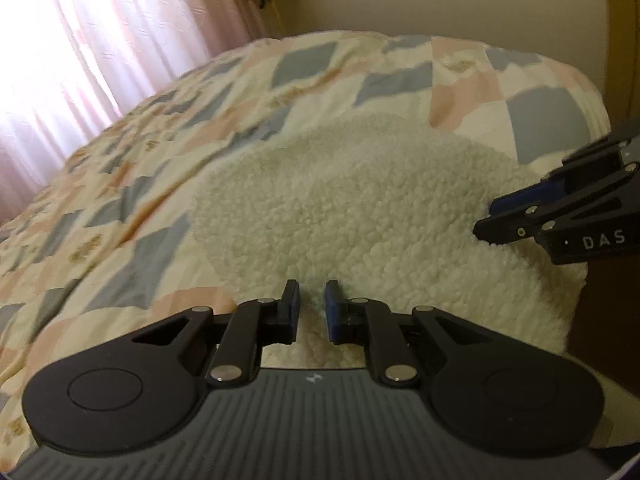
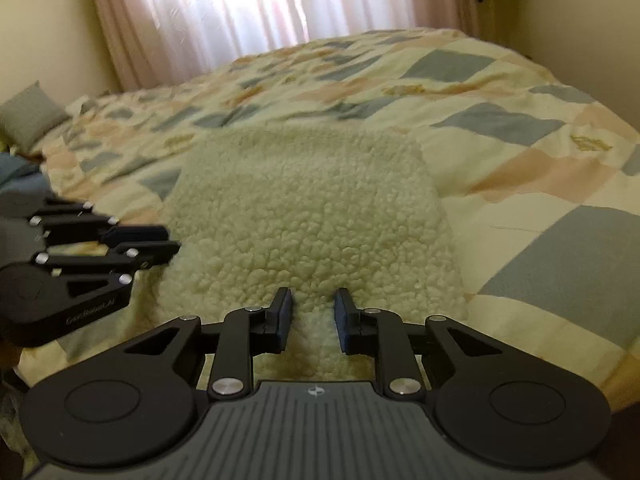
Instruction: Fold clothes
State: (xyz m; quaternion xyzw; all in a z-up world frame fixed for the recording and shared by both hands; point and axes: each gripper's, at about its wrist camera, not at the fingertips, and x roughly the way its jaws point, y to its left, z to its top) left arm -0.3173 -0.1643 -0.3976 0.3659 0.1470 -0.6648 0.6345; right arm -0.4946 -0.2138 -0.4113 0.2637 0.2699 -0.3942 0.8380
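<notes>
A cream fleece garment (image 1: 360, 184) (image 2: 304, 200) lies folded in a thick, roughly rectangular pad on a patchwork quilt (image 1: 140, 184) (image 2: 520, 160). My left gripper (image 1: 313, 286) pinches the garment's near edge, and fleece fills the narrow gap between its fingers. In the right wrist view the left gripper (image 2: 174, 240) sits at the garment's near left corner. My right gripper (image 2: 314, 294) grips the same near edge further right, with fleece bunched between its pads. The left wrist view shows the right gripper (image 1: 486, 220) at the garment's right side.
The quilt covers a wide bed. Pink curtains (image 1: 100, 40) (image 2: 240, 8) hang behind the bed. A grey pillow (image 2: 28, 116) and some blue cloth (image 2: 16, 172) lie at the far left. The bed's edge (image 1: 592, 120) drops off just right of the garment.
</notes>
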